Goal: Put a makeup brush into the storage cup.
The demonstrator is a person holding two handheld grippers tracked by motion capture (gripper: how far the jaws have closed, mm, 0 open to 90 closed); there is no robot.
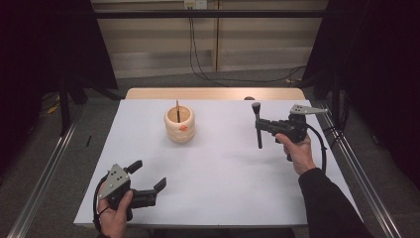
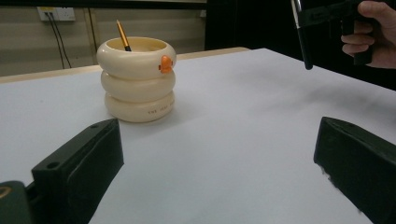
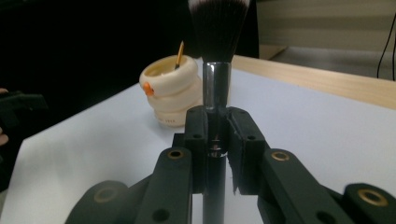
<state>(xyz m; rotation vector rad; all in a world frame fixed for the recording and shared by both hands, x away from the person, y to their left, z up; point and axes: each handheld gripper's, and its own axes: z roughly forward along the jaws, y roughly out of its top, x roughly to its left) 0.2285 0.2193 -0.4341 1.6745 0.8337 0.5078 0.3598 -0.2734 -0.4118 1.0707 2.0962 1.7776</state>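
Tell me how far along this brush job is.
Done: one thin brush already stands in the cream holder. In hand: the right gripper is shut on the makeup brush, upright above the table. Left: probably carrying it over and dropping it into the holder. The left gripper waits open.

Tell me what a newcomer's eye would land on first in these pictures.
First, the makeup brush held upright above the white table, clamped in the right gripper at the right side, bristles up. Next, the cream ring-stacked holder with an orange spot, mid-table, a thin brush standing inside. The left gripper waits open at the near left corner.
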